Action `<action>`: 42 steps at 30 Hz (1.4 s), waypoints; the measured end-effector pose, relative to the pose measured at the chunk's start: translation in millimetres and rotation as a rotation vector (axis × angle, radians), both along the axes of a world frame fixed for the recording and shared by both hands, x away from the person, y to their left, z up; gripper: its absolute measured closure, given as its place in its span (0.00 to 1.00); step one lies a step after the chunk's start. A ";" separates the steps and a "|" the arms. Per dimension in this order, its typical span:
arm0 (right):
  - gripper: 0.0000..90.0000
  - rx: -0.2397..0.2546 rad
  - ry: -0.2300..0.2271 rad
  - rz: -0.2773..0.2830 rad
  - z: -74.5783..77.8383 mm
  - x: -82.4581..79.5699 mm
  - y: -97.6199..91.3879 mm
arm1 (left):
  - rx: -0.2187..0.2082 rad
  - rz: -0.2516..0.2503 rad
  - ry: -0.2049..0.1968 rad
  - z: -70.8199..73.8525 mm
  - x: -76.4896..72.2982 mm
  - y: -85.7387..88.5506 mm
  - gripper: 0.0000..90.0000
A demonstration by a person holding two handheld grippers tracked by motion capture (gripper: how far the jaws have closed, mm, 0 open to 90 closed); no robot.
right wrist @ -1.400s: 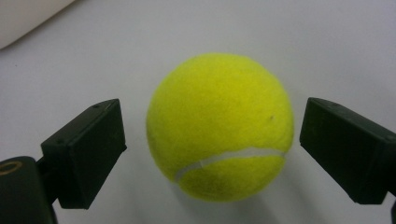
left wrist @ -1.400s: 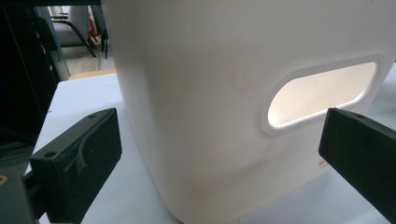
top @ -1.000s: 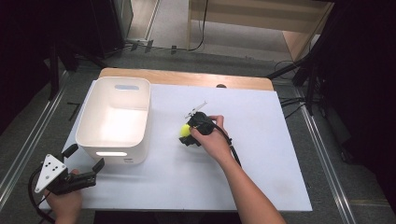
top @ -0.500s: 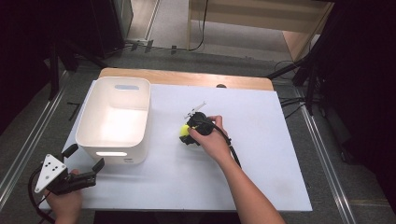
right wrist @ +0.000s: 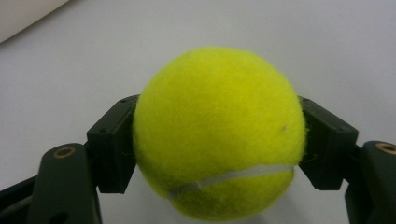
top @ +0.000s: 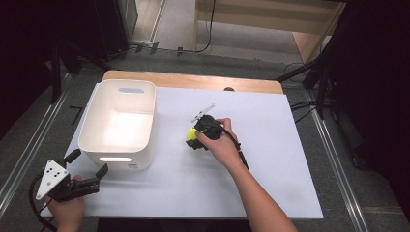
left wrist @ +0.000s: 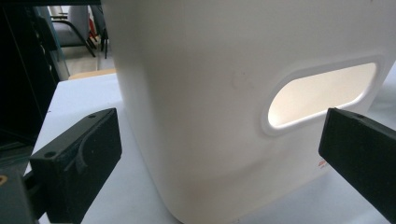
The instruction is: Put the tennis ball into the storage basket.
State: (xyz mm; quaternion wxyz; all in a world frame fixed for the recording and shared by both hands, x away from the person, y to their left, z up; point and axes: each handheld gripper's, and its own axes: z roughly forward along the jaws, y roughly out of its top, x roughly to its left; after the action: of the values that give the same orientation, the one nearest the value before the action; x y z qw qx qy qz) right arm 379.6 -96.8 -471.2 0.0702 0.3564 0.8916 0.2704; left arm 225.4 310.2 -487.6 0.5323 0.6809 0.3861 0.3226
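While the right forearm reaches diagonally up from the bottom edge to mid-table, the right gripper (top: 196, 138) points left w/ jaws clamped on a yellow tennis ball (right wrist: 218, 133), one jaw on each side; ball sits over the white table (top: 270, 159), right of the white bin (top: 120, 123); left hand (top: 67, 210) low at near-left corner, left gripper (top: 87, 169) jaws spread wide, aimed at bin's near wall & handle slot (left wrist: 322, 93), not touching.
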 end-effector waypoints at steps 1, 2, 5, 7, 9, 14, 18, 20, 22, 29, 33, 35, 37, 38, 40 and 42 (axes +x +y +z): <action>0.26 0.002 0.001 0.006 1.6 -0.3 -0.7 | 0.000 0.000 0.000 0.0 0.0 0.0 0.00; 0.26 -0.004 0.000 0.016 2.6 -0.5 -1.2 | 0.000 -0.001 0.000 0.0 0.0 0.1 0.00; 0.26 0.004 -0.001 0.015 5.4 -1.7 -0.4 | 0.000 -0.001 -0.001 0.0 0.2 0.3 0.00; 0.26 0.009 0.001 0.019 7.7 -2.4 -0.1 | -0.001 -0.002 -0.001 0.0 0.1 0.3 0.00; 0.26 0.007 -0.005 0.035 9.7 -2.6 -0.2 | -0.001 -0.002 -0.001 0.0 0.1 0.4 0.00; 0.26 0.018 -0.002 0.044 15.6 -4.6 2.8 | -0.003 0.001 0.001 0.0 0.0 0.4 0.00; 0.27 0.021 -0.005 0.070 19.4 -4.8 4.3 | -0.002 0.002 0.003 0.1 -0.1 0.5 0.00; 0.27 0.029 -0.007 0.078 24.8 -5.7 6.3 | -0.006 0.002 0.002 0.0 0.0 0.5 0.00; 0.27 0.034 -0.014 0.079 28.3 -6.4 7.6 | -0.007 0.002 0.001 0.0 0.0 0.5 0.00; 0.27 0.043 -0.023 0.108 41.2 -7.7 9.3 | -0.006 0.005 0.004 0.2 -0.1 0.6 0.00; 0.27 0.054 -0.023 0.117 47.2 -8.3 10.0 | -0.009 0.005 0.002 0.2 -0.1 0.8 0.00; 0.27 0.052 -0.020 0.123 50.6 -8.8 10.5 | -0.009 0.004 0.002 0.2 -0.1 0.8 0.00; 0.27 0.051 -0.021 0.129 52.4 -9.0 10.8 | -0.009 0.004 0.003 0.2 0.0 0.9 0.00; 0.27 0.056 -0.022 0.130 54.7 -9.3 11.4 | -0.010 0.004 0.003 0.2 0.0 0.9 0.00; 0.27 0.059 -0.029 0.137 60.3 -10.0 12.4 | -0.009 0.004 0.003 0.2 0.0 1.0 0.00; 0.27 0.066 -0.034 0.144 63.7 -10.2 13.4 | -0.008 0.003 0.002 0.2 0.1 1.2 0.00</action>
State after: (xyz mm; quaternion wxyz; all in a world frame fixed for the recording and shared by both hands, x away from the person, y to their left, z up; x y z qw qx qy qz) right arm 369.4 -83.4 -407.6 0.0540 0.2889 0.9042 0.3098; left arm 225.5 311.3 -487.4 0.5342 0.6783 0.3892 0.3211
